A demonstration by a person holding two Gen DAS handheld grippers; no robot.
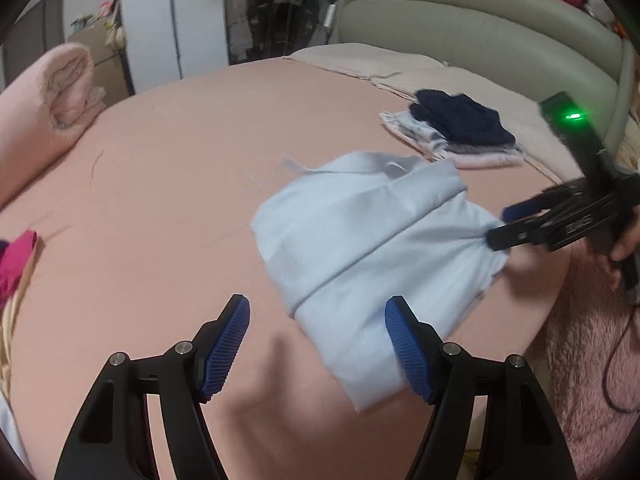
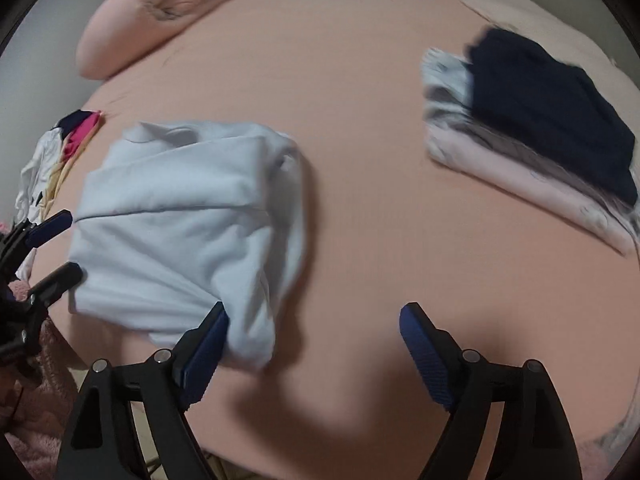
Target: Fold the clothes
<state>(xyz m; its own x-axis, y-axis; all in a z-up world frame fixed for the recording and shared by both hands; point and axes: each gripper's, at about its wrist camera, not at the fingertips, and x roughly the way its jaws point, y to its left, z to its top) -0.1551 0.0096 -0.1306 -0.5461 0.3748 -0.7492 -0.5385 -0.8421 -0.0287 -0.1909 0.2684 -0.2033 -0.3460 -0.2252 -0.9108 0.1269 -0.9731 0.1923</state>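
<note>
Grippers: two, each black with blue ribbed pads.
Left gripper (image 1: 318, 344): fills the bottom of the left wrist view, jaws spread wide and holding nothing; bare sheet lies between the pads, and the right pad overlaps the near edge of the shirt in the picture. In the right wrist view it shows at the left edge, jaws apart, just beside the shirt's left side.
Right gripper (image 2: 314, 350): bottom of the right wrist view, jaws wide apart and holding nothing; its left pad overlaps the shirt's lower corner, though contact cannot be told. In the left wrist view it comes in from the right edge, a green light on its body and a hand (image 1: 624, 252) gripping its handle.
Light blue shirt (image 1: 372, 256): one, partly folded and creased, centre right in the left wrist view, left of centre in the right wrist view.
Bed sheet (image 1: 168, 184): one, pink, under everything.
Rolled pink blanket (image 1: 52, 100): one, upper left in both views.
Unfolded clothes (image 2: 60, 152): one small heap, white, pink, yellow and dark, at the left edge.
Folded stack (image 2: 532, 148): one, pale garments with a navy piece on top, upper right, well apart from the shirt.
Headboard (image 1: 480, 28): one, grey-green and padded, upper right of the left wrist view.
Fluffy pink rug (image 1: 588, 360): lower right, beside the bed, a dark cable across it.
</note>
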